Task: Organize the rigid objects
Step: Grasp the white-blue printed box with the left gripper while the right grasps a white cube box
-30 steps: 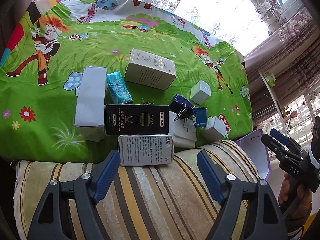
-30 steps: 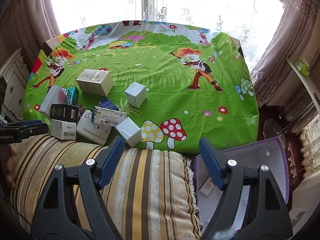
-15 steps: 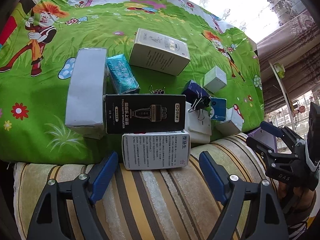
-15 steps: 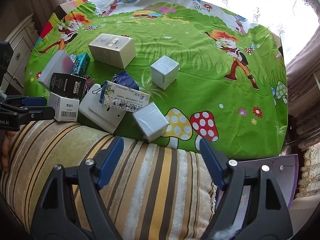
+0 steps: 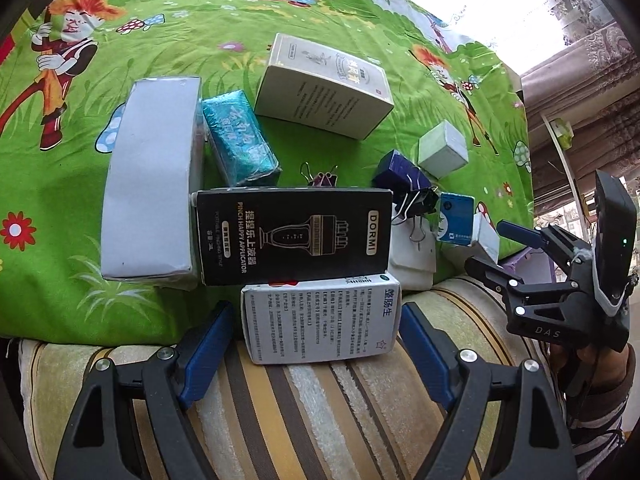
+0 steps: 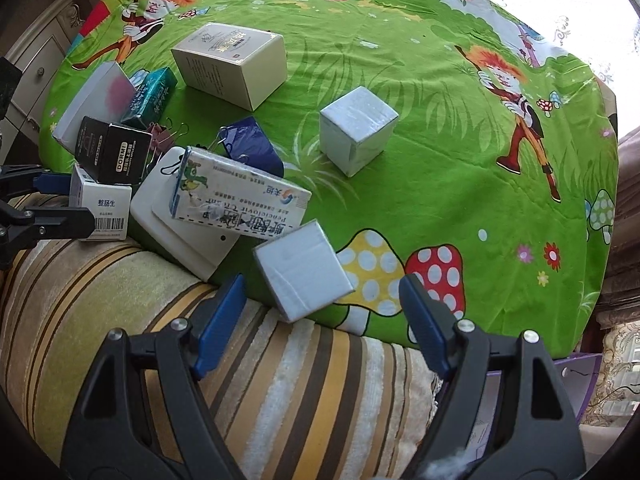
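Note:
Several boxes lie on a green cartoon cloth (image 5: 120,300). My left gripper (image 5: 316,344) is open, its blue pads either side of a white box with printed text (image 5: 320,322), not touching it. Behind it lie a black DORMI box (image 5: 294,236), a grey box (image 5: 154,204), a teal packet (image 5: 240,142) and a cream box (image 5: 324,88). My right gripper (image 6: 320,320) is open, just short of a small white box (image 6: 302,268) at the cloth's edge. A blue-and-white medicine box (image 6: 236,198) leans on a white flat box (image 6: 180,232). A white cube (image 6: 356,134) stands apart.
Binder clips (image 5: 416,204) and a dark blue item (image 6: 252,152) lie among the boxes. A striped cushion (image 6: 120,320) runs along the near edge under both grippers. A purple bin (image 6: 576,376) sits at the right. A cabinet (image 6: 36,60) stands at the left.
Both grippers have moved forward and down toward the boxes. The left pads now flank the white printed box; the right gripper has neared the small white box. Both stay open.

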`<control>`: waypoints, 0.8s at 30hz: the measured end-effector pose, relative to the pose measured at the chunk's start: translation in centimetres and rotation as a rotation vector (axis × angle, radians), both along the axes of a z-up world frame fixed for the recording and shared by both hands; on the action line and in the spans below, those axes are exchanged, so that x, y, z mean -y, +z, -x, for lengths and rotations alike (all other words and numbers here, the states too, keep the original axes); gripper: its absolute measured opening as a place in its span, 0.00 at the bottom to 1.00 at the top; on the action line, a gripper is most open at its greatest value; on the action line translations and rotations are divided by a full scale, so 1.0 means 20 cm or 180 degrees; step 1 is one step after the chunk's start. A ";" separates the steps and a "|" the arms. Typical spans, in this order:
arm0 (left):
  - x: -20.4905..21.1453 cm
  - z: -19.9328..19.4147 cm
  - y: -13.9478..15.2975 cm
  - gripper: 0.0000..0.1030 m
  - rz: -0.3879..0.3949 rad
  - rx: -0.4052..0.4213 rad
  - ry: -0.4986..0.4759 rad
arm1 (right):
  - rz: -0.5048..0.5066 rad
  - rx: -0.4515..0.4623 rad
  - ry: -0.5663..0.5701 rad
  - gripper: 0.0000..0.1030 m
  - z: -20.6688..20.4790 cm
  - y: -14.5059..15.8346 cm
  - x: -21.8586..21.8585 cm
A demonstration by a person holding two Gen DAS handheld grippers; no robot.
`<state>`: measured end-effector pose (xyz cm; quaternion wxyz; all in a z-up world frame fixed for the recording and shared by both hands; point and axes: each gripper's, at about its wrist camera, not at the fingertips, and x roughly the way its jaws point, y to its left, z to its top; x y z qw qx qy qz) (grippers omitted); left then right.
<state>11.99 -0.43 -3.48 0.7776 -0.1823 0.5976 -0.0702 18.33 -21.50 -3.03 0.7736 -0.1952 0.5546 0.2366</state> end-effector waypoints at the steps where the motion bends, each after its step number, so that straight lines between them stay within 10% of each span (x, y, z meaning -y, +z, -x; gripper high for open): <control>1: 0.00 0.00 0.00 0.82 0.0001 -0.0010 -0.0002 | 0.0008 -0.0003 0.0005 0.78 -0.01 -0.01 0.00; 8: 0.00 -0.03 -0.01 0.82 -0.0005 -0.0004 -0.0004 | 0.0001 -0.0035 0.0132 0.77 -0.04 -0.04 -0.04; 15: 0.01 -0.03 -0.01 0.71 0.0002 0.0033 -0.0050 | 0.0038 -0.0090 0.0177 0.39 -0.02 -0.06 -0.05; 24: 0.04 0.01 0.05 0.70 -0.0041 0.0119 -0.0093 | -0.0067 -0.0011 0.0099 0.38 0.04 0.02 -0.01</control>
